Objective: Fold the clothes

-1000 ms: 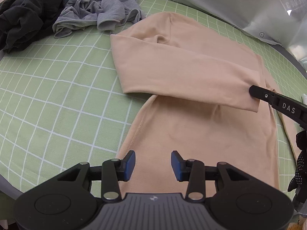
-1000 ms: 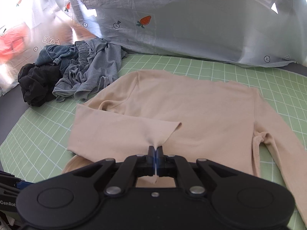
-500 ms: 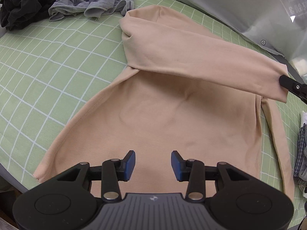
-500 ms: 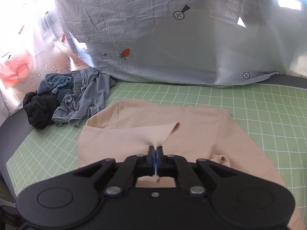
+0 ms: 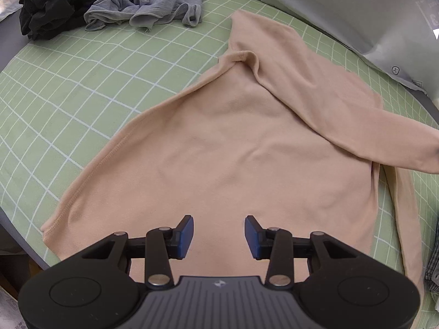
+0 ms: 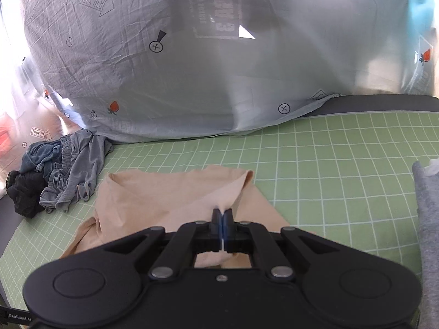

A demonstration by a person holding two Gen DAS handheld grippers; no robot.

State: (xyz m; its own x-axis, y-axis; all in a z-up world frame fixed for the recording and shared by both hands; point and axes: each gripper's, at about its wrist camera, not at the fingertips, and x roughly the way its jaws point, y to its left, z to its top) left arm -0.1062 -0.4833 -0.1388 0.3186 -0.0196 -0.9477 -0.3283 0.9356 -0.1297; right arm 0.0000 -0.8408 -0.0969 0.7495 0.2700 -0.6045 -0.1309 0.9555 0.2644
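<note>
My right gripper (image 6: 221, 219) pinches the beige top's (image 5: 247, 164) sleeve above the mat's (image 5: 68, 87) middle, my left gripper (image 5: 219, 234) gapes idle, so 1 slip could undo the fold.

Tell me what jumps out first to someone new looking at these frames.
The beige long-sleeve top spread over the green grid mat, one sleeve folded across it and pinched in the shut right gripper. The left gripper hovers open over the hem. A crumpled pile of grey and black clothes sits at the mat's far left corner.
</note>
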